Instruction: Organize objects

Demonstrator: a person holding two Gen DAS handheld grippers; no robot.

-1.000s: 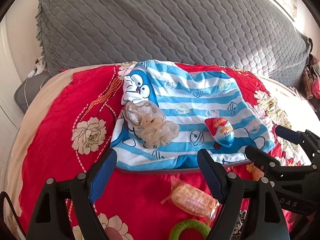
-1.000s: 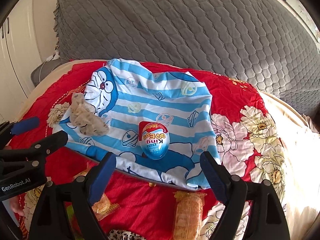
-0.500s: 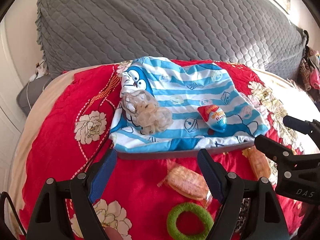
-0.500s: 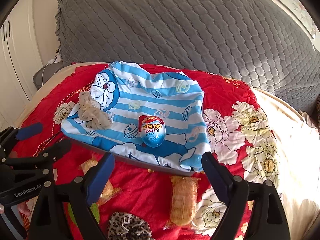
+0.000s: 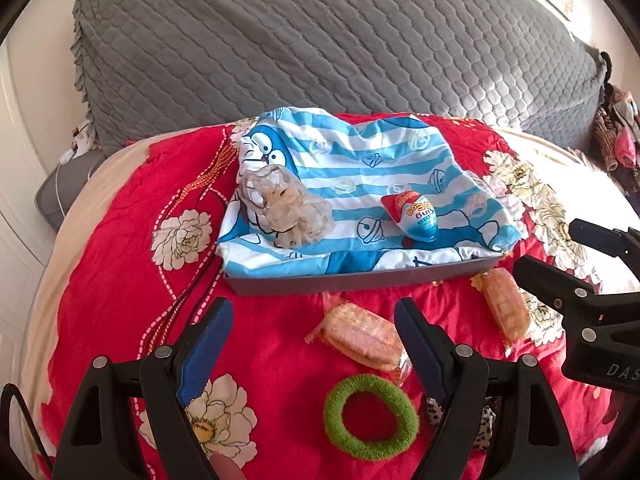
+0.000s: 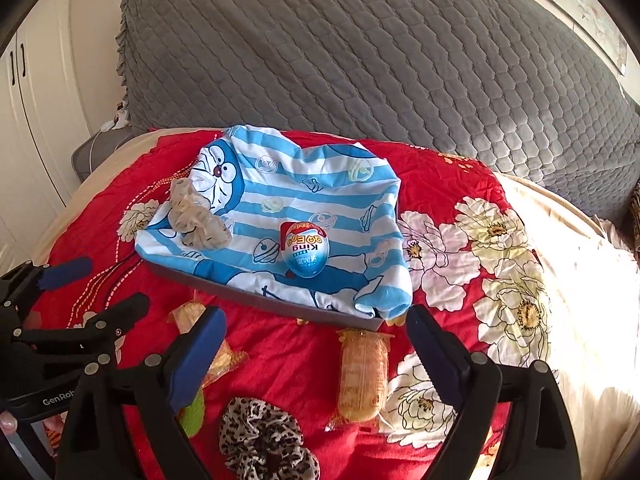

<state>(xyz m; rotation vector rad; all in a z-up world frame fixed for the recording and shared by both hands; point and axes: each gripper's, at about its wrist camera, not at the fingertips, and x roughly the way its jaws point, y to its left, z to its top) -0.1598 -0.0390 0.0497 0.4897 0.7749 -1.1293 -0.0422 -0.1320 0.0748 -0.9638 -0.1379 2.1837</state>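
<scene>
A grey tray [image 5: 360,280] [image 6: 280,304] lined with a blue striped Doraemon cloth [image 5: 360,168] [image 6: 304,196] sits on the red floral bedspread. On it lie a beige scrunchie [image 5: 286,210] [image 6: 196,220] and a blue chocolate egg [image 5: 416,216] [image 6: 305,248]. In front of the tray lie two wrapped snack cakes [image 5: 364,338] [image 5: 504,304] [image 6: 362,376], a green hair ring [image 5: 370,416] and a leopard scrunchie [image 6: 264,440]. My left gripper [image 5: 316,348] is open and empty over the near snack cake. My right gripper [image 6: 316,352] is open and empty above the other cake.
A large grey quilted cushion [image 5: 340,40] [image 6: 360,52] stands behind the tray. The bedspread [image 5: 132,208] [image 6: 460,184] has white flowers. A white wardrobe [image 6: 36,120] is at the left. Clothes hang at the far right [image 5: 616,136].
Both grippers have pulled back from the tray and stay open. The snack cakes, green ring and leopard scrunchie have come into view in front of it.
</scene>
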